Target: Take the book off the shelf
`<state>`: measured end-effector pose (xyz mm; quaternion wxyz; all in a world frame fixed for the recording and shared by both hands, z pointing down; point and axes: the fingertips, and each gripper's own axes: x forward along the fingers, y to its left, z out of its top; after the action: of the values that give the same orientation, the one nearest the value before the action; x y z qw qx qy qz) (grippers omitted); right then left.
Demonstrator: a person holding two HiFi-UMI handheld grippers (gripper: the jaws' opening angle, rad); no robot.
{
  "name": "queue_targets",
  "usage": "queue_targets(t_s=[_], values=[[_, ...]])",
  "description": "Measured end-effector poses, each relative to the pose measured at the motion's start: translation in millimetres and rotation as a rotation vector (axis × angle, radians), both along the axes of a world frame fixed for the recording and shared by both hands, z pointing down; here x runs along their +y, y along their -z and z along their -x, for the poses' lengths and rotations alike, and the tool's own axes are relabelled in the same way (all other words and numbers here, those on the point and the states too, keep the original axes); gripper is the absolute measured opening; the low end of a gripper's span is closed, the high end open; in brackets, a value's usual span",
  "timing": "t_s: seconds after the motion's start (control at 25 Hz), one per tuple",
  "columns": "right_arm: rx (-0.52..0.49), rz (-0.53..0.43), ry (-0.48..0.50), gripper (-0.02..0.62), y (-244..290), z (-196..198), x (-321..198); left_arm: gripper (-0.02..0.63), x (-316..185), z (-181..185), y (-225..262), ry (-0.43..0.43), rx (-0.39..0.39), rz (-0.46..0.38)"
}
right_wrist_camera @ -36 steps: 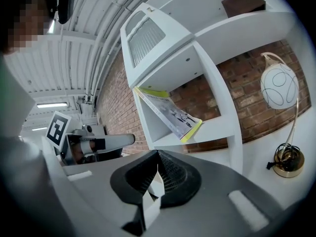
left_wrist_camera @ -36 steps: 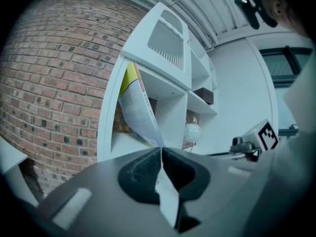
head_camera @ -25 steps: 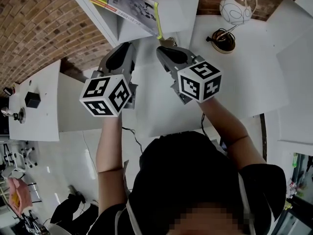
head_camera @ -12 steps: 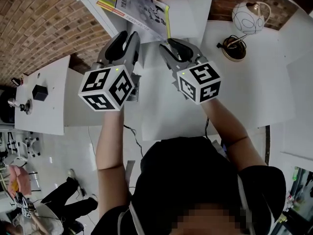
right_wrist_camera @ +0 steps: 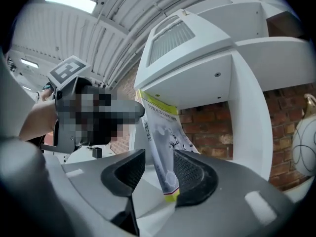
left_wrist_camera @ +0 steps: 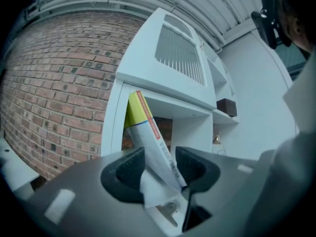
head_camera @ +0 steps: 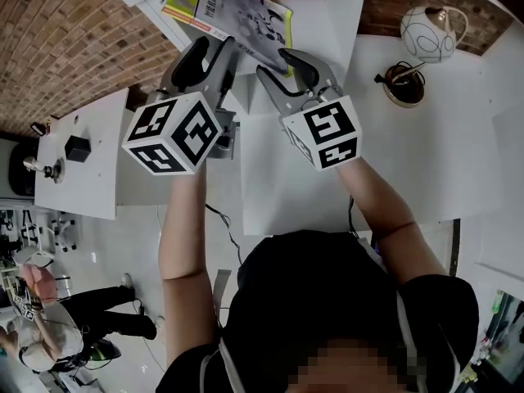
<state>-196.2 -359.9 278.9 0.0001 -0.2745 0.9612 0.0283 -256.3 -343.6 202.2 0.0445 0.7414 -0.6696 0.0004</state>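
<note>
One book point(head_camera: 239, 8) leaned tilted in the open compartment of a single white shelf point(head_camera: 342, 11) set against a brick wall point(head_camera: 57, 31), as a person reached up with two hand-held grippers. The left gripper point(head_camera: 214, 51) and the right gripper point(head_camera: 277, 64) met the book side by side, each with a lower part of it between its jaws.

Both pairs of jaws had just been opening. In the left gripper view the book point(left_wrist_camera: 148, 132) stood between spread pads. In the right gripper view its yellow-green bottom corner point(right_wrist_camera: 170, 194) lay against the right-hand pad, with a clear gap to the other. Neither gripper clamped it.

Each gripper carried one cube of black-and-white square markers, two in all. The cover was pale grey with a yellow-green band and an orange-red stripe. Print ran along the spine and the cover, too small to read.

One round white patterned globe point(head_camera: 430, 31) stood on the white surface at right. One small black box point(head_camera: 78, 147) sat on a side table point(head_camera: 82, 195) at left.
</note>
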Motion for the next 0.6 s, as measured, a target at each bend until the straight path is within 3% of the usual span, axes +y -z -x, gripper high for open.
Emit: queue_targets(t_s=[0.36, 0.6], values=[[0.025, -0.046, 0.012, 0.199, 2, 20, -12, 0.202, -12, 9, 12, 0.02, 0.064, -0.012], [0.025, -0.088, 0.015, 0.207, 3, 29, -18, 0.202, -24, 12, 15, 0.045, 0.056, -0.016]])
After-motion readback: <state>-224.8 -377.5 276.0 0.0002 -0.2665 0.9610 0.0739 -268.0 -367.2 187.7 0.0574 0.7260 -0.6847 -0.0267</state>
